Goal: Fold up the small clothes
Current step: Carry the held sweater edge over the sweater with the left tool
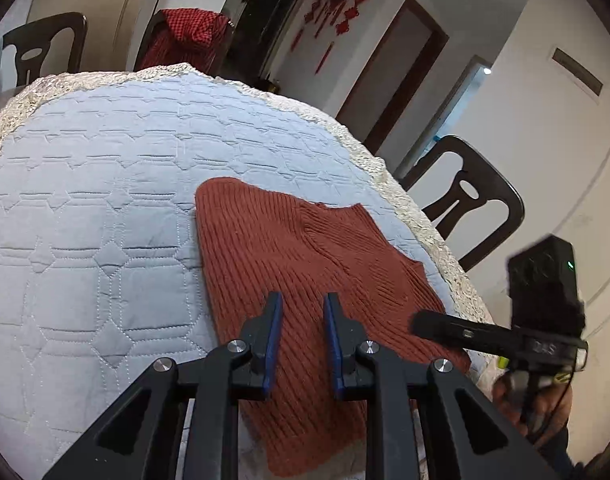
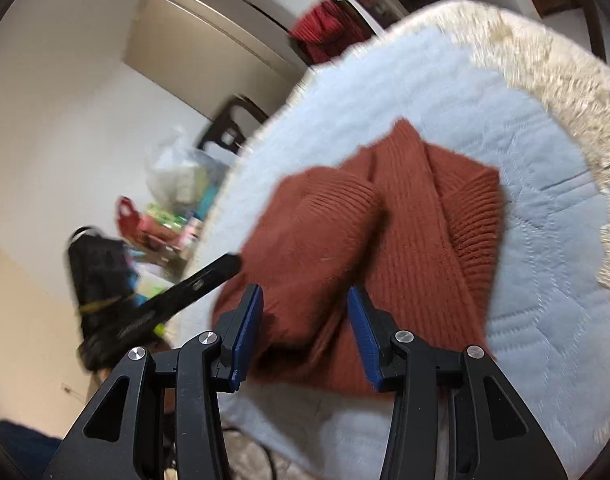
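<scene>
The sweater (image 1: 305, 256) lies under 2 parted, empty grippers, left (image 1: 303, 344) and right (image 2: 305, 336); unpinned, its fold could spring open.

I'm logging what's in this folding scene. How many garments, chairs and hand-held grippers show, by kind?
Garments: 2, the rust knit sweater on the quilted table cover and a red checked garment over a chair.
Dark chairs: 3.
Hand-held grippers: 2, left hand-held gripper and right hand-held gripper.
Total: 7
</scene>
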Demonstrator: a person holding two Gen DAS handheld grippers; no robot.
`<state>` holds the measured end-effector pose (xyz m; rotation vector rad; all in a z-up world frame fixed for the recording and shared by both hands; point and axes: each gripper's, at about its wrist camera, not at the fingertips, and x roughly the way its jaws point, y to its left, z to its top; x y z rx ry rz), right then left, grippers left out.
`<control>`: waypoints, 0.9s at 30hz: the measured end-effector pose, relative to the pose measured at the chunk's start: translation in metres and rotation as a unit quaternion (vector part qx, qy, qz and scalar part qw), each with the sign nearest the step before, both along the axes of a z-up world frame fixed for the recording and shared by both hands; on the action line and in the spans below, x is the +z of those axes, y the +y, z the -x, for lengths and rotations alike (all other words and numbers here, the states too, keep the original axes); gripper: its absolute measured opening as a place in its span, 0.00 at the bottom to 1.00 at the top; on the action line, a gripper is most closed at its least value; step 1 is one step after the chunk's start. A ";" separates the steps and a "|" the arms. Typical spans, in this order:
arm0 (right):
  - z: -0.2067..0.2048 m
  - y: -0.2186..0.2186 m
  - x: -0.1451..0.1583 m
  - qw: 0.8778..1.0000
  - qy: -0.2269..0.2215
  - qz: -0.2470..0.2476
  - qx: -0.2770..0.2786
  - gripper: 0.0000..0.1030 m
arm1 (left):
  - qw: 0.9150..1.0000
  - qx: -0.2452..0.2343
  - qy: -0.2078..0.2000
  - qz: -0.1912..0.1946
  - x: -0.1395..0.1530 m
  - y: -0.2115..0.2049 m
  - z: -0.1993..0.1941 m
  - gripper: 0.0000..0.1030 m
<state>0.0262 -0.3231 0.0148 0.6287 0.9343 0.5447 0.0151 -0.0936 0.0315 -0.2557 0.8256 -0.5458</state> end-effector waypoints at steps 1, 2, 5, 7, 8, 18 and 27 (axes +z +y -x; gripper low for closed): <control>-0.003 0.005 0.001 1.000 -0.002 0.004 0.003 0.44 | 1.000 -0.002 -0.003 0.000 0.000 -0.001 0.001 0.22; -0.002 0.008 0.002 1.000 -0.003 0.006 0.007 0.44 | 1.000 -0.005 -0.004 0.003 -0.001 -0.002 0.001 0.22; -0.007 0.016 0.003 1.000 -0.003 0.012 0.015 0.44 | 1.000 -0.013 -0.001 0.015 -0.004 -0.002 -0.002 0.22; -0.013 0.017 -0.001 1.000 0.003 0.015 0.006 0.44 | 1.000 -0.016 -0.003 0.021 -0.005 -0.002 -0.002 0.22; -0.014 0.017 -0.002 1.000 0.005 0.012 -0.001 0.44 | 1.000 -0.017 -0.004 0.023 -0.005 -0.002 -0.002 0.22; -0.018 0.024 0.001 1.000 0.000 0.022 0.022 0.19 | 0.999 -0.021 -0.012 0.021 0.001 -0.003 -0.005 0.22; -0.003 -0.038 0.018 0.998 -0.038 0.047 -0.020 0.18 | 0.998 -0.051 -0.021 0.004 0.004 -0.030 -0.003 0.22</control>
